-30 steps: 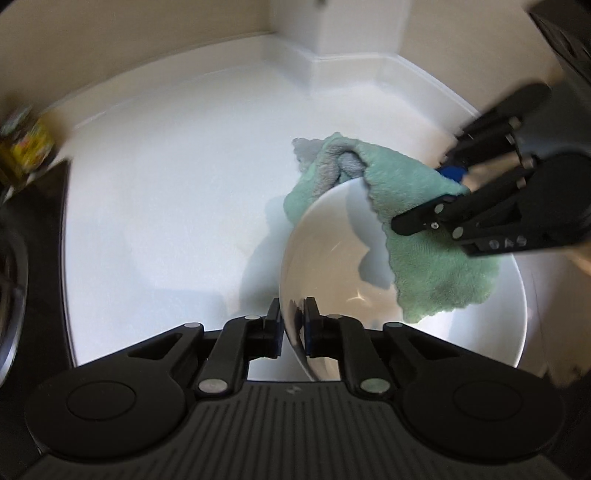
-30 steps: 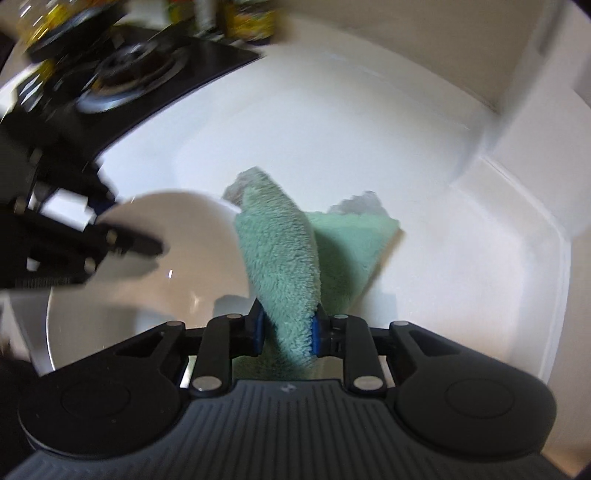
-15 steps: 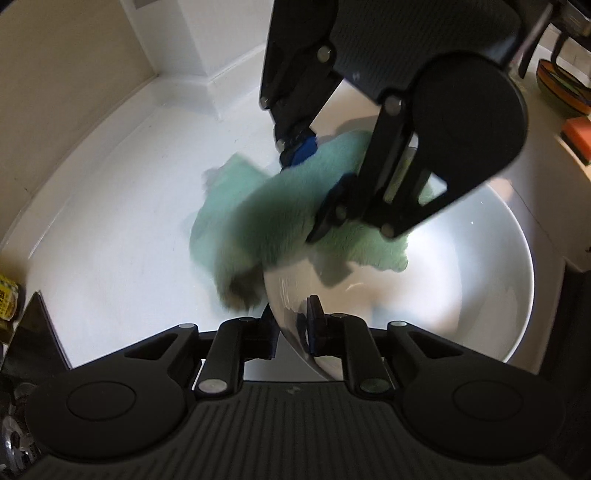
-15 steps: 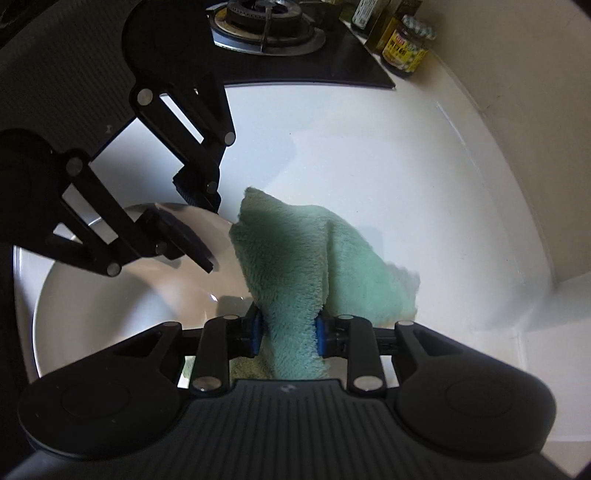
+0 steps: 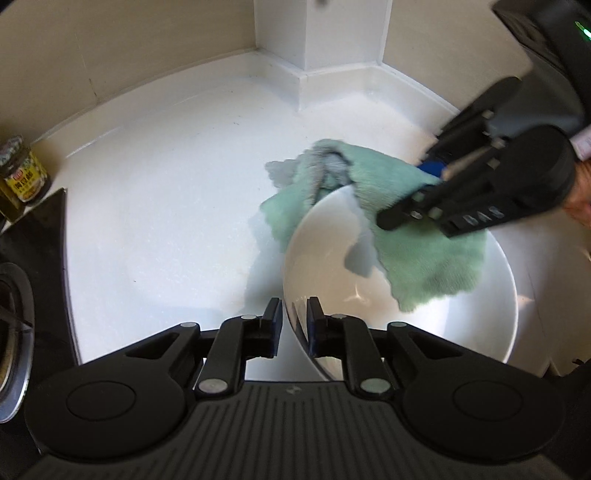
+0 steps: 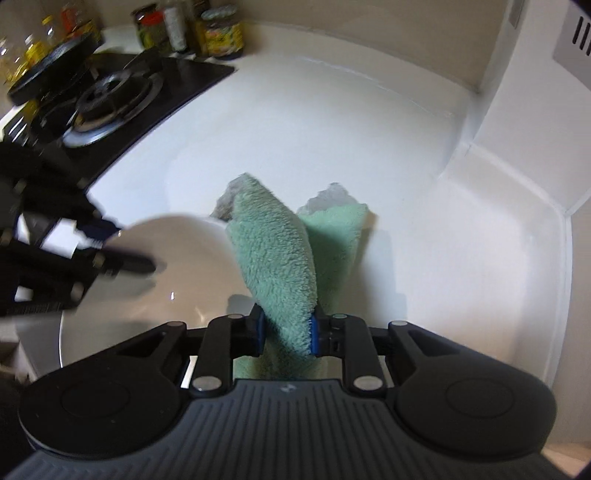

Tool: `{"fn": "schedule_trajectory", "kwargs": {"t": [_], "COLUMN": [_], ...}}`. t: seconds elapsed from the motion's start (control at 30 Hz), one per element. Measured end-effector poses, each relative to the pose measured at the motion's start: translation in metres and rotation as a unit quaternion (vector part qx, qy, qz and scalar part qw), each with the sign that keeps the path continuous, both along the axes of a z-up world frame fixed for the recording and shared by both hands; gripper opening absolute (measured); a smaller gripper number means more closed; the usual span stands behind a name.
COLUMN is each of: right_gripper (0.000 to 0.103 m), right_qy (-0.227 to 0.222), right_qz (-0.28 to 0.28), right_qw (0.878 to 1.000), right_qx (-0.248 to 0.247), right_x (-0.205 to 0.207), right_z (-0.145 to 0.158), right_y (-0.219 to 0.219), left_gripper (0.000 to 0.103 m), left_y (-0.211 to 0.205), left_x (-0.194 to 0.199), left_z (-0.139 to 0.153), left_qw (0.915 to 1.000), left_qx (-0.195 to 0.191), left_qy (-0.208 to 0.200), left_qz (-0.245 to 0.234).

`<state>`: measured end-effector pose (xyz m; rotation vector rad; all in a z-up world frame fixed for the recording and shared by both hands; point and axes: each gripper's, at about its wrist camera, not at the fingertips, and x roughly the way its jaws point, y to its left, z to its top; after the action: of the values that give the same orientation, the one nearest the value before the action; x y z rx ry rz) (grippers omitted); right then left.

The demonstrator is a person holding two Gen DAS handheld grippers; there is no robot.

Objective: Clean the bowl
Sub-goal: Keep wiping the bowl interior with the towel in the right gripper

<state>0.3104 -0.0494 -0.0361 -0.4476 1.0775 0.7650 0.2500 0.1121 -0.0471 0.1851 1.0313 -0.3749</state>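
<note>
My left gripper (image 5: 294, 317) pinches the round white bowl's (image 5: 424, 325) rim. My right gripper (image 6: 287, 332) squeezes the fluffy green cloth (image 6: 280, 254) over the bowl.

White kitchen counter with a stove at its edge

The counter (image 5: 166, 192) is white with a raised lip along the beige wall. A black stove top (image 6: 147, 85) with a gas burner (image 6: 110, 92) is set into it. Jars (image 6: 221, 35) stand on it by the wall. A green cloth (image 5: 284, 210) touches the counter beside the bowl (image 5: 480, 317).
</note>
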Motion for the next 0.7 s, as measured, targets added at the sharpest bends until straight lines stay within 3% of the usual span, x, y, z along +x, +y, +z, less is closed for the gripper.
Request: {"fn": "schedule_trajectory", "kwargs": {"t": [0.13,0.3,0.5,0.6,0.7], "right_gripper": [0.022,0.026,0.026,0.025,0.023], "right_qy": [-0.008,-0.06,-0.093,-0.08,-0.049], "right_qz": [0.126,0.234,0.281,0.258,0.19], "right_qw": [0.99,0.96,0.946,0.957,0.979], "right_qx": [-0.061,-0.143,-0.134,-0.106,-0.056], "right_x": [-0.008,-0.01,-0.002,0.007,0.021], "right_z": [0.003,0.0,-0.004,-0.001,0.003], "right_y": [0.004,0.034,0.06,0.062,0.053], "left_gripper": [0.008,0.011,0.012,0.011,0.012], "left_y": [-0.008,-0.018,-0.019,-0.016,-0.008], "left_x": [0.014,0.022,0.021,0.023,0.018], "left_z": [-0.003,0.001,0.0,-0.001,-0.001], "left_qw": [0.9983,0.9904,0.9853,0.9893,0.998], "left_qx": [0.015,0.062,0.062,0.049,0.017], "left_qy": [-0.002,-0.02,-0.026,-0.023,-0.006], "left_qz": [-0.057,-0.122,-0.157,-0.135,-0.061]}}
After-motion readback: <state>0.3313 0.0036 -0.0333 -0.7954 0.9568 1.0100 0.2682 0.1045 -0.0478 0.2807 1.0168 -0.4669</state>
